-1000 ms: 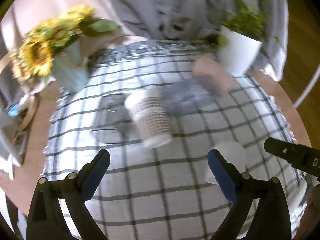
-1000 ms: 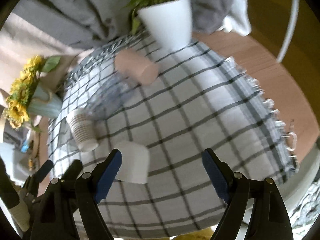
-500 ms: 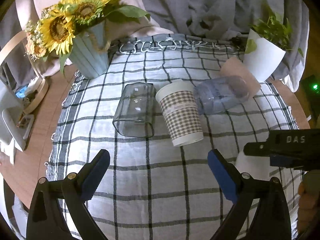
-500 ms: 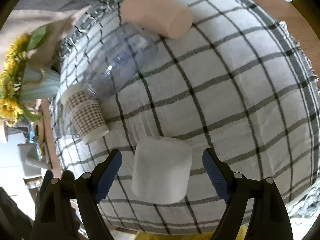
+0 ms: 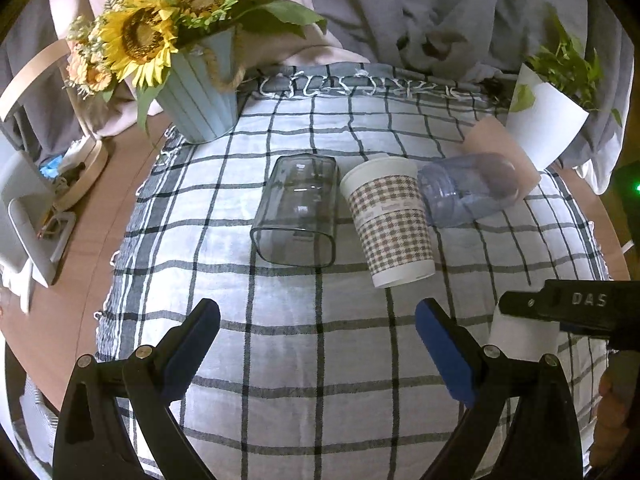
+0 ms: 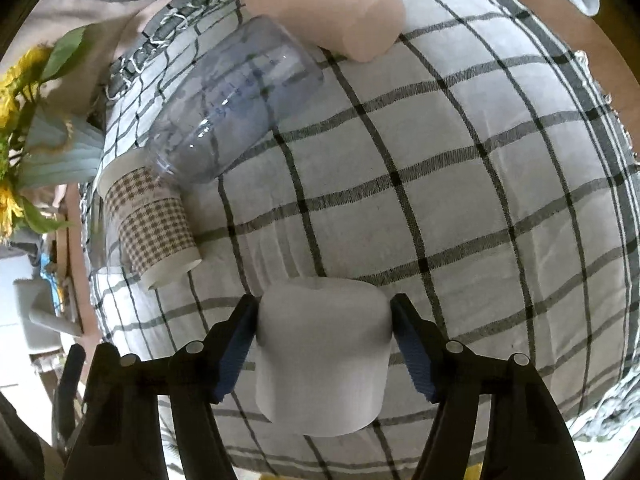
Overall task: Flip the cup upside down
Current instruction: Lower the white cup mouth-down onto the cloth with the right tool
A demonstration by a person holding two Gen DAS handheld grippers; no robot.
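Observation:
A white cup lies on its side on the checked cloth, and my right gripper is shut on it, one blue pad on each side. In the left wrist view the same white cup shows at the right edge, partly hidden by the right gripper's black finger. My left gripper is open and empty above the near part of the cloth. A checked paper cup lies on its side beyond it, also seen in the right wrist view.
A grey square glass, a clear blue plastic cup and a pink cup also lie on the cloth. A sunflower vase stands at the back left, a white plant pot at the back right. The wooden table edge is left.
My right gripper has moved in around the white cup and shut on it. My left gripper has steadied, still open, with the view drawing slightly closer to the cups.

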